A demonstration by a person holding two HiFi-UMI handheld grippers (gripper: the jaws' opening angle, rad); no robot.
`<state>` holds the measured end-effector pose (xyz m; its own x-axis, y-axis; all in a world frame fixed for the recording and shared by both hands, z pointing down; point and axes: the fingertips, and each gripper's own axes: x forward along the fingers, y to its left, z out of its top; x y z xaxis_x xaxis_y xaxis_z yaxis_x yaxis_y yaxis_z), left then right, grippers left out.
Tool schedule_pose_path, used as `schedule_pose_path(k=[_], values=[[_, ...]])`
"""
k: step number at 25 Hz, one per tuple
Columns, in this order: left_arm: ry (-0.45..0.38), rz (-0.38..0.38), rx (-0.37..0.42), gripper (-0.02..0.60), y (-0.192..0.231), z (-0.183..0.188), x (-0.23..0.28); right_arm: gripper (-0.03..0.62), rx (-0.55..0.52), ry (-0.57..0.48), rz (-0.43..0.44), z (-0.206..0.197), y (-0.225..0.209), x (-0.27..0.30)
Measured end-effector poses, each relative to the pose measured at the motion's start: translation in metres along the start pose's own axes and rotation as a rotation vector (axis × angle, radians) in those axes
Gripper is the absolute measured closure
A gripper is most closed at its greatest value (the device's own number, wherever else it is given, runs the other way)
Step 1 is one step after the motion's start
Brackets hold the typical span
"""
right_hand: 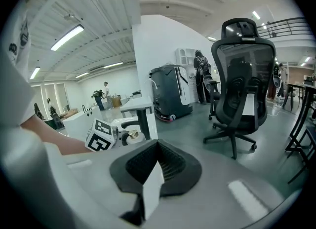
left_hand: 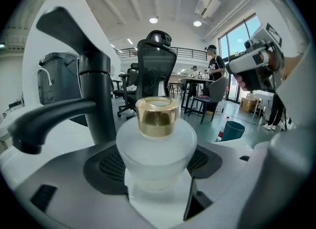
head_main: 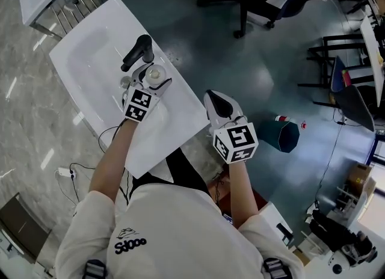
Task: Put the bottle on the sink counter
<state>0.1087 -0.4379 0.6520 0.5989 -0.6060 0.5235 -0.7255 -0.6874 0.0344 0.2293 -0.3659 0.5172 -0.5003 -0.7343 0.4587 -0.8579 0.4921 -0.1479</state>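
**Operator:** State of the left gripper (head_main: 155, 74)?

**Technician:** Its fingers (left_hand: 104, 168) are set wide and clamped on the bottle (left_hand: 157, 146). One dark ribbed pad bears on each flank of the body. The left gripper view shows the bottle at centre frame, filling the gap between the pads.

**Operator:** Describe the bottle.

**Technician:** It has a squat, round body of frosted white material, broad at the shoulder. On top is a short, shiny gold cap (left_hand: 157, 117). It stands upright.

**Operator:** Where is the bottle relative to the fingers?

**Technician:** It is directly between them. The body is at pad level and the cap rises above the pads.

**Operator:** Where is it in the wider scene?

**Technician:** In the head view it is left of centre in the upper half of the frame. It is over the white sink counter (head_main: 177, 115), just beside the black faucet (left_hand: 94, 99). The faucet is just above and left of the bottle, with the basin (head_main: 96, 67) further left. Whether the bottle's base touches the counter cannot be determined.

**Operator:** State of the right gripper (head_main: 213, 100)?

**Technician:** Its fingers are clenched together with nothing between them. In the head view it is at centre frame, beside the counter's right edge and over the floor (head_main: 264, 61), well apart from the bottle.
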Motion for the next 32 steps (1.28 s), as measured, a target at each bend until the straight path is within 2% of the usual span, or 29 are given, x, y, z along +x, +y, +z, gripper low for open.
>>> schedule_pose_path(k=[13, 32], values=[[0.049, 0.008, 0.058, 0.242, -0.004, -0.016, 0.019, 0.585, 0.012, 0.031, 0.027, -0.013, -0.005, 0.018], [0.022, 0.02, 0.037, 0.242, -0.005, -0.018, 0.026, 0.585, 0.012, 0.053, 0.023, -0.022, 0.004, 0.02]])
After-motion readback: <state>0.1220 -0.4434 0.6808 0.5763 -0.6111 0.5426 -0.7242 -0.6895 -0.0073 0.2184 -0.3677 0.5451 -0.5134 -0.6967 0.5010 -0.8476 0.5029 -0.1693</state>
